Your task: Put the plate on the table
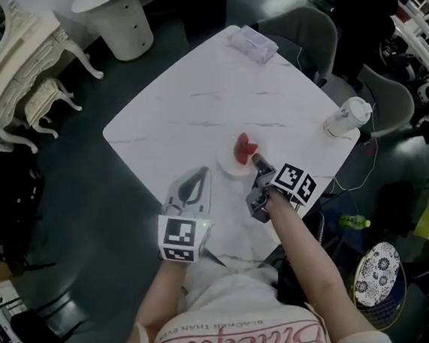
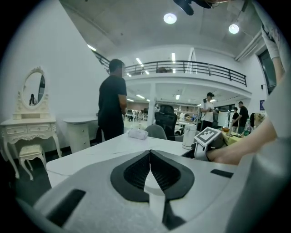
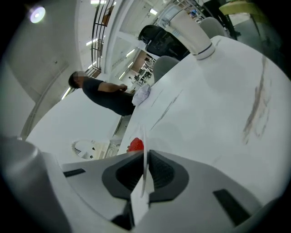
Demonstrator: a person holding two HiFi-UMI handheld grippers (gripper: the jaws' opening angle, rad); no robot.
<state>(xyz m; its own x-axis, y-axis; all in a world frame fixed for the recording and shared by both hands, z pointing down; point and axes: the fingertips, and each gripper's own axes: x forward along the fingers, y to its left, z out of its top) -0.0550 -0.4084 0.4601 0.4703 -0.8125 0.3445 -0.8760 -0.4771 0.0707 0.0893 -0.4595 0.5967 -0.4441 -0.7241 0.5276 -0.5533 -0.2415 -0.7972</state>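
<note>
While plate (image 1: 227, 166) seemingly rests on table (image 1: 193, 109), right hand-held gripper (image 1: 259, 160) clamps near rim

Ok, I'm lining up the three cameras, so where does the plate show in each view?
Head view: plate by the table's near edge, red pieces on it, right hand-held gripper at its rim.
Left gripper view: not in it.
Right gripper view: the plate's rim, edge-on, between the shut jaws.
Shared landmark: white cup.
</note>
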